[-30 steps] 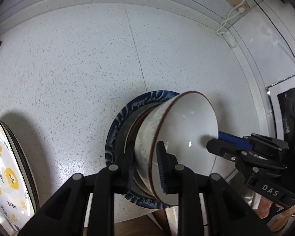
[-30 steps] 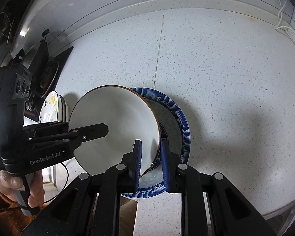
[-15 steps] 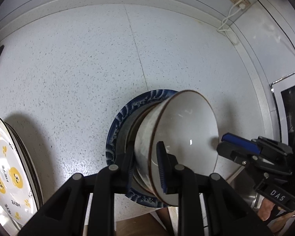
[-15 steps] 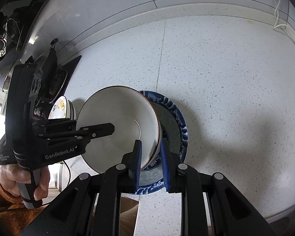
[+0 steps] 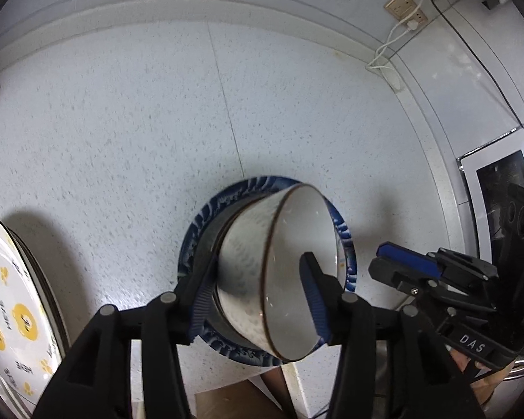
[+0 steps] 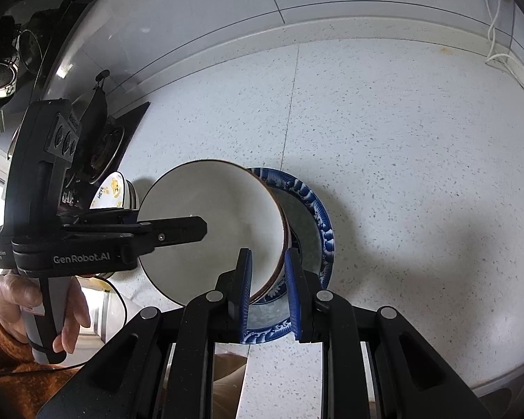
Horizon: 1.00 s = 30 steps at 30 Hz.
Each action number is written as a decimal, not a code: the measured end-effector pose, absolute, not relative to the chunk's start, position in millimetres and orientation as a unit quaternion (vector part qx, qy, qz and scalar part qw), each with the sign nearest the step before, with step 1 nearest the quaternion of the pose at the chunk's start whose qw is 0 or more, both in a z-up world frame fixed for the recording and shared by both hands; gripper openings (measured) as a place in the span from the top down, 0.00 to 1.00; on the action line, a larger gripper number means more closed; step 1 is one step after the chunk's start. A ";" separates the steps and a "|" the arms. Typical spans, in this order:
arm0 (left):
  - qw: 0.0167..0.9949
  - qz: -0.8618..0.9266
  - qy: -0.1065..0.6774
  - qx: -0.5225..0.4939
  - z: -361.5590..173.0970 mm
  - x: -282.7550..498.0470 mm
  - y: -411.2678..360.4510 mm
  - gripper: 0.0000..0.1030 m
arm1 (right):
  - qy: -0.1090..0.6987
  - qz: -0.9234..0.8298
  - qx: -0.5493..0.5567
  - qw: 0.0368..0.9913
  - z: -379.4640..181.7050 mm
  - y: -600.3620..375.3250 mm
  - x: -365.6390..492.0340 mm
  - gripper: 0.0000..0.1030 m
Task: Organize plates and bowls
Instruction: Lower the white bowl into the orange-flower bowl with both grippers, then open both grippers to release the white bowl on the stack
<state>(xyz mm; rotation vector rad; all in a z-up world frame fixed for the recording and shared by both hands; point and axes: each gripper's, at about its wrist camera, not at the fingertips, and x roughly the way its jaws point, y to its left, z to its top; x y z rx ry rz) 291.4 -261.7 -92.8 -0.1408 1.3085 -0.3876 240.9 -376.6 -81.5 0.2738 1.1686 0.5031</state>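
A white bowl (image 5: 248, 262) with a brown rim (image 6: 209, 195) lies tilted on a blue patterned plate (image 5: 199, 230) (image 6: 318, 216), its mouth turned towards the right gripper. My left gripper (image 5: 258, 262) straddles its near rim and its jaws are opening. One finger is outside the wall. The inner pad (image 5: 314, 300) stands off the wall. From the right wrist, the left gripper (image 6: 199, 230) reaches over the bowl. My right gripper (image 6: 268, 253) keeps a narrow gap, and the bowl's rim shows through it. In the left wrist view, the right gripper (image 5: 373, 262) has its tips clear of the bowl, just past the plate's edge.
A stack of white plates with yellow figures (image 5: 3, 296) (image 6: 111, 188) stands left of the blue plate. A black hob (image 6: 104, 139) lies beyond it. A power strip (image 5: 391, 76) sits at the back wall. The counter's front edge (image 5: 227, 377) is just below the plate.
The left jaws have spread apart, and the inner pad has come off the bowl. In the left wrist view, the right gripper's tips overlapped the bowl's far rim and now stand clear of it.
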 end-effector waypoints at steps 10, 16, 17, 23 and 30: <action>0.813 -0.174 0.548 -0.092 -52.4 284.5 -234.2 0.52 | 0.531 0.226 0.126 0.807 -69.7 -383.1 234.2 0.82; 0.811 -0.144 0.550 -0.139 -55.7 267.7 -192.3 0.52 | 0.521 0.208 0.118 0.820 -61.7 -391.4 224.1 0.82; 0.805 -0.143 0.555 -0.152 -60.0 266.0 -186.9 0.52 | 0.520 0.206 0.119 0.821 -61.1 -392.9 222.8 0.82; 0.763 -0.141 0.592 -0.217 -98.5 258.1 -173.7 0.52 | 0.524 0.195 0.111 0.822 -64.4 -395.7 213.5 0.74; 0.747 -0.132 0.613 -0.219 -125.5 250.0 -179.2 0.52 | 0.538 0.189 0.105 0.815 -75.6 -395.3 209.2 0.69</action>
